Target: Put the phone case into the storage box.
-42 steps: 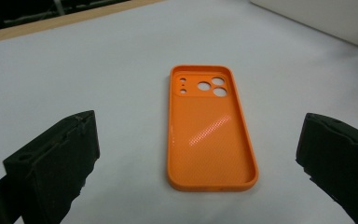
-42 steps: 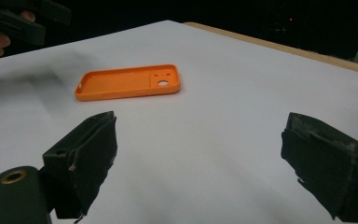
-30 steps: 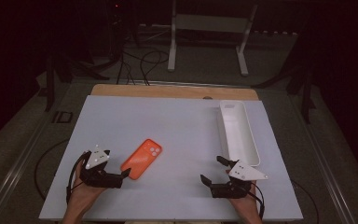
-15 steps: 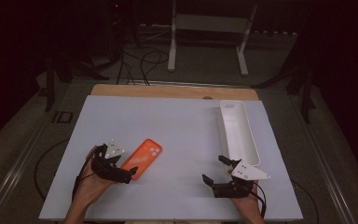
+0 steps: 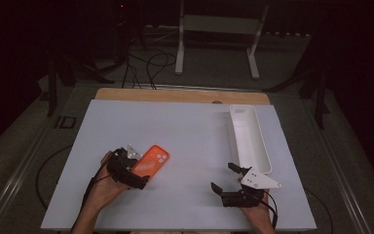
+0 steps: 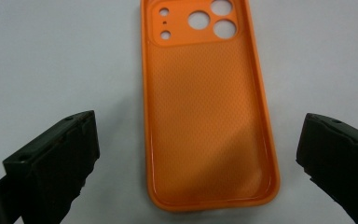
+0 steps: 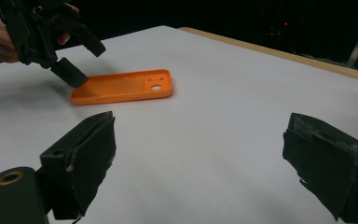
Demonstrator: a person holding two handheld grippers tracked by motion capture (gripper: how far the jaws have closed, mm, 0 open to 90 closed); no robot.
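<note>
An orange phone case [image 5: 152,160] lies hollow side up on the white table top [image 5: 190,131], left of centre, with its camera cut-outs at the far end. My left gripper [image 5: 138,170] is open and tilted down over the case's near end. In the left gripper view the case [image 6: 205,116] lies between the two black jaws of the left gripper [image 6: 198,163], with a gap on each side. My right gripper [image 5: 222,177] is open near the front edge, right of centre, with nothing between its jaws. The right gripper view shows the case [image 7: 126,86] and the left gripper [image 7: 70,56] beyond the right gripper [image 7: 200,158].
A long white tray [image 5: 250,141] with nothing in it lies lengthwise at the right of the table, just behind my right gripper. A wooden strip [image 5: 175,95] borders the far edge. Stand legs [image 5: 214,48] and cables lie on the dark floor beyond.
My left gripper has moved right and forward onto the near end of the orange case and tipped downward. The right gripper has barely shifted. The case has stayed put.
</note>
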